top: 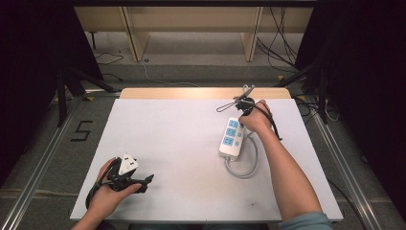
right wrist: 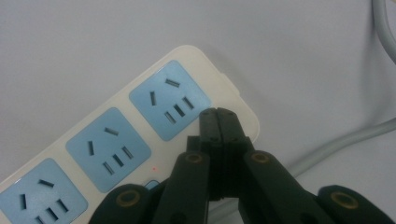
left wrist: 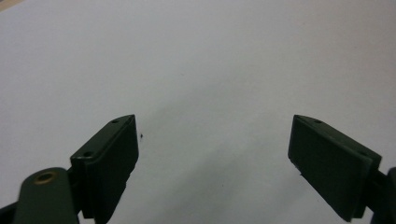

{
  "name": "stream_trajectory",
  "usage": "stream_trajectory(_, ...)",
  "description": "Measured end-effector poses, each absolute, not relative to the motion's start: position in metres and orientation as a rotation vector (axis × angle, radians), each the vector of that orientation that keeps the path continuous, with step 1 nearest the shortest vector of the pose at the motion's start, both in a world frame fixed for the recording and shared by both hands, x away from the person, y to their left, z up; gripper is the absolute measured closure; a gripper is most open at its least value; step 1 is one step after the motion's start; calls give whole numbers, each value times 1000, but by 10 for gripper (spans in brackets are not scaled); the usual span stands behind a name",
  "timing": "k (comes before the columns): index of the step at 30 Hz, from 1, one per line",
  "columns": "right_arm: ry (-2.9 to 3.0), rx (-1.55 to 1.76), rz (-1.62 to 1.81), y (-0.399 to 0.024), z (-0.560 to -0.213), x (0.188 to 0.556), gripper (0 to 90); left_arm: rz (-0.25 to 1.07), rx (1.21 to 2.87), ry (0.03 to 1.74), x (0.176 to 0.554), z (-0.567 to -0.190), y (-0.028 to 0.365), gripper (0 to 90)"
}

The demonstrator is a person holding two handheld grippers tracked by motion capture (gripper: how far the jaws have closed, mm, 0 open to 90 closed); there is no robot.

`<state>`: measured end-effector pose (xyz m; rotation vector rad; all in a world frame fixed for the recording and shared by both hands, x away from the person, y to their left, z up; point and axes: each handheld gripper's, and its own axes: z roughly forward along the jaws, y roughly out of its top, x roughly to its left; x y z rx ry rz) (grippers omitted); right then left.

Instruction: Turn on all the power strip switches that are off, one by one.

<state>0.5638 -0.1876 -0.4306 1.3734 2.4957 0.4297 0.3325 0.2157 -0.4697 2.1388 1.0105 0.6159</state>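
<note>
Right hand-held gripper (right wrist: 218, 112), jaws pressed together, is hovering over the power strip (right wrist: 116, 140) mid-bench (top: 182, 143), apparently going for its switch; left hand-held gripper (left wrist: 215, 149) is idling spread and empty; next: press down squarely.

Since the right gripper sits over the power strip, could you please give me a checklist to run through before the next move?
1. Right gripper shut, nothing between its jaws: ok.
2. Its tips over the power strip, beside the end socket: ok.
3. Sockets empty, no plug in: ok.
4. Strip lies flat on the table, cord looped beside it: ok.
5. Left gripper open and empty, above bare table: ok.
6. Whether the tips touch the strip: cannot tell.
</note>
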Motion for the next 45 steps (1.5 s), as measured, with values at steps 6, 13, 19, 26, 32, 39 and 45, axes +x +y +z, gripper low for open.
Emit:
stream_trajectory(6,2499,1384,425,-187,-431,565,900,615,2137,1010,333,-470,215,161)
stream_trajectory(13,2494,1378,405,-185,-431,565,900,616,2140,1007,332,-470,215,161)
stream_trajectory(19,2492,1371,392,-184,-432,564,900,620,2138,1005,332,-470,214,161)
stream_trajectory(26,2489,1367,392,-183,-432,564,900,618,2139,1005,332,-470,215,161)
stream_trajectory(32,2466,1342,427,-184,-434,561,900,617,2140,1007,332,-470,215,161)
stream_trajectory(39,2457,1334,448,-186,-433,559,900,617,2140,1007,332,-470,215,161)
stream_trajectory(45,2453,1339,494,-188,-434,557,900,615,2142,1010,333,-470,215,161)
